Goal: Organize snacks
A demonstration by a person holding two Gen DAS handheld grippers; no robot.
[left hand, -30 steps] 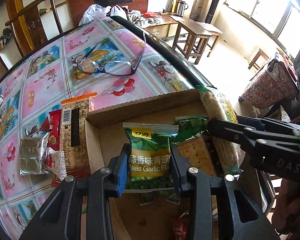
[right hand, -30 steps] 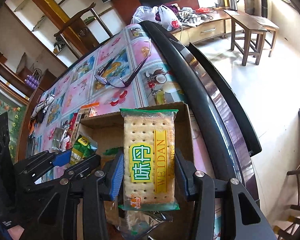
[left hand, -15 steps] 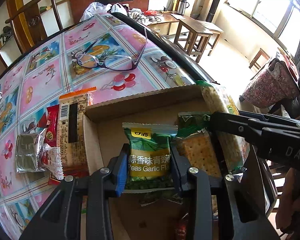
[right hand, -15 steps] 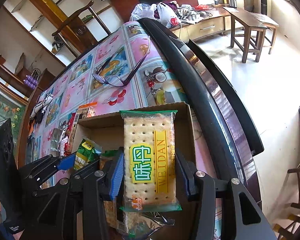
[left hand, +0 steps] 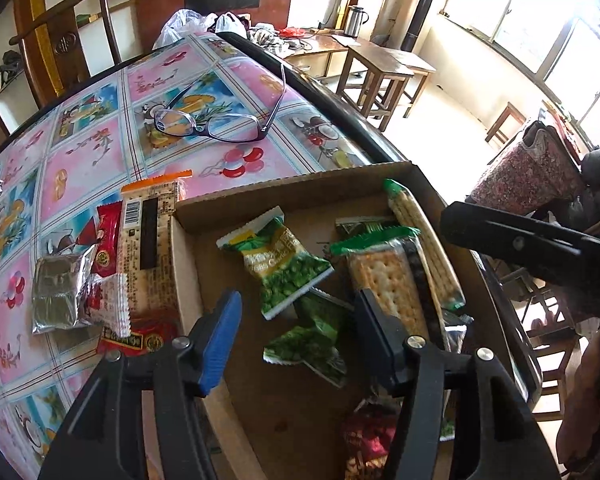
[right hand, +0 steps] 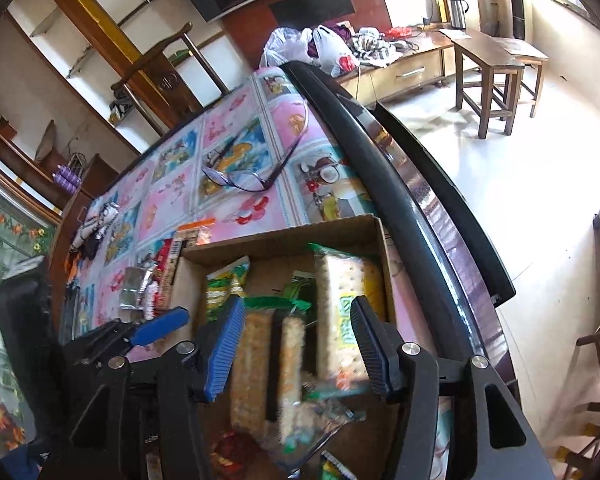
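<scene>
— Reading any labels? 
— Only a barcode on the orange-topped cracker pack (left hand: 150, 240), left of the cardboard box (left hand: 300, 188); the rest blurs.
— The grippers?
— Left gripper (left hand: 296, 336) spread apart, empty — green pea packet (left hand: 282, 264) lies just above it, mid-frame. Right gripper (right hand: 296, 348) also parted, cracker pack (right hand: 342, 312) blurred between its fingers.

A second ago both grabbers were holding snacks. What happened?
Both let go. The left gripper opened and its green pea packet dropped into the cardboard box. The right gripper opened and its cracker pack fell in too. The glasses and the snacks beside the box stayed put.
</scene>
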